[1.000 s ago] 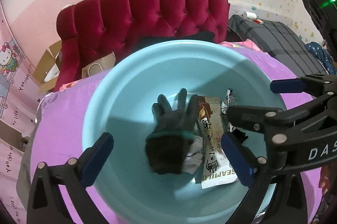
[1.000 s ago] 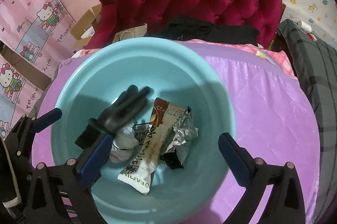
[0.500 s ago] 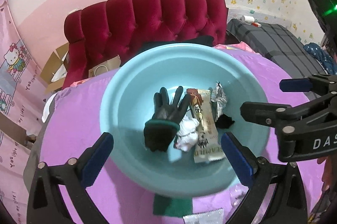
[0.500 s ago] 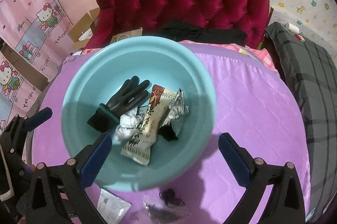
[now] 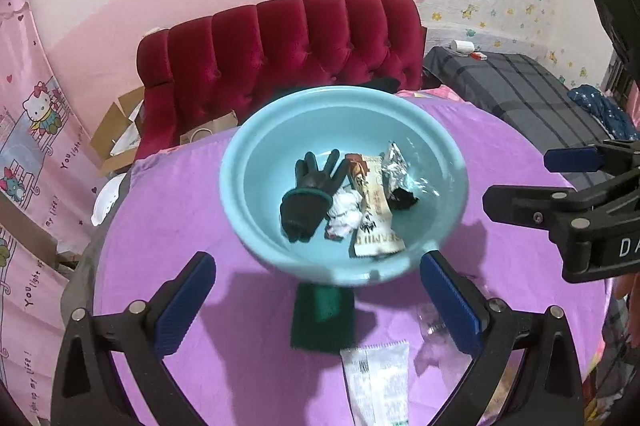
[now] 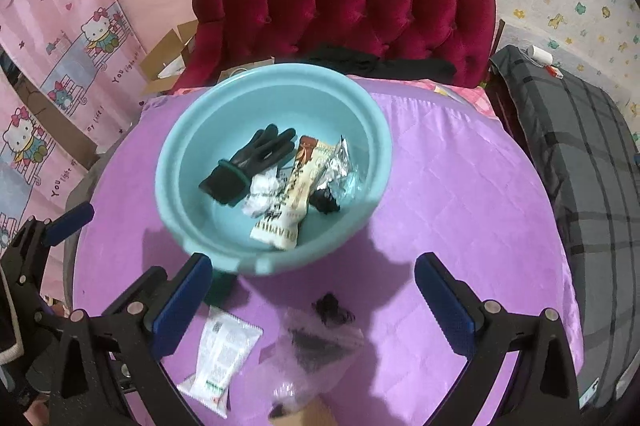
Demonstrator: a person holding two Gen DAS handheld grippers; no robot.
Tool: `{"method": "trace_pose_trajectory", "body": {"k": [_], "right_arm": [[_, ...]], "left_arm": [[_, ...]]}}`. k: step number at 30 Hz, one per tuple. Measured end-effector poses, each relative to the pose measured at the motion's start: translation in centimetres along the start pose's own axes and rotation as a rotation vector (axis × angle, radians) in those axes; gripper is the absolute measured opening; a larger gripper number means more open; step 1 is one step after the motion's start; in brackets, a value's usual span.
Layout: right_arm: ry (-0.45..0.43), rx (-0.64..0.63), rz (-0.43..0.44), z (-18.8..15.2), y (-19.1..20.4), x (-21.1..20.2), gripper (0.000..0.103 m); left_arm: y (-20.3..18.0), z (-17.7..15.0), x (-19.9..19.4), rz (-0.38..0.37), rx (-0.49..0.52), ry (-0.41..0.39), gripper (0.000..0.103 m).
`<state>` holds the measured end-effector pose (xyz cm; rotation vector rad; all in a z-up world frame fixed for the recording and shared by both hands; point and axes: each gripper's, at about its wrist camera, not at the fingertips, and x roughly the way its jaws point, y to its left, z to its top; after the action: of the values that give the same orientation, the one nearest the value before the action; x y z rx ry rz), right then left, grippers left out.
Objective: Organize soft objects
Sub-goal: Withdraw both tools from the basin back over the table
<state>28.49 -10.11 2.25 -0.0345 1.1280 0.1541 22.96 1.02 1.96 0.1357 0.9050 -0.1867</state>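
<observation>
both grippers, left (image 5: 316, 300) and right (image 6: 314, 300), gape empty; the white pouch (image 6: 222, 360) lies lower left, long axis toward the basin (image 6: 372, 154), nearer the left

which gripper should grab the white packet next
Probably left. The white packet lies centred between the open left gripper fingers, just ahead. For the right gripper, also open, it sits off beside the left finger, near the green pad.

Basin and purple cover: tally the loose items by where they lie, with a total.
In the basin: 5 (glove, white wad, snack bar, foil, black scrap)
On the cover: 4 (green cloth, white packet, clear bag, black tangle)
Total: 9
</observation>
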Motion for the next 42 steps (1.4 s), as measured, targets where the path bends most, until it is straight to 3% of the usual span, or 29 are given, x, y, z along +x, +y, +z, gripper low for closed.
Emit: {"method": "trace_pose_trajectory", "body": {"k": [24,42], "right_arm": [[-0.041,-0.001,-0.040,-11.6,0.5,-5.0,0.103],[0.007,0.013,-0.021,-18.8,0.5,-2.0,0.103]], "left_arm": [[-1.8,-9.5,-6.6,-0.002,-0.001,-0.045,0.103],[-3.3,-17.1,-5.3,-0.030,-0.022,0.006,0.103]]}}
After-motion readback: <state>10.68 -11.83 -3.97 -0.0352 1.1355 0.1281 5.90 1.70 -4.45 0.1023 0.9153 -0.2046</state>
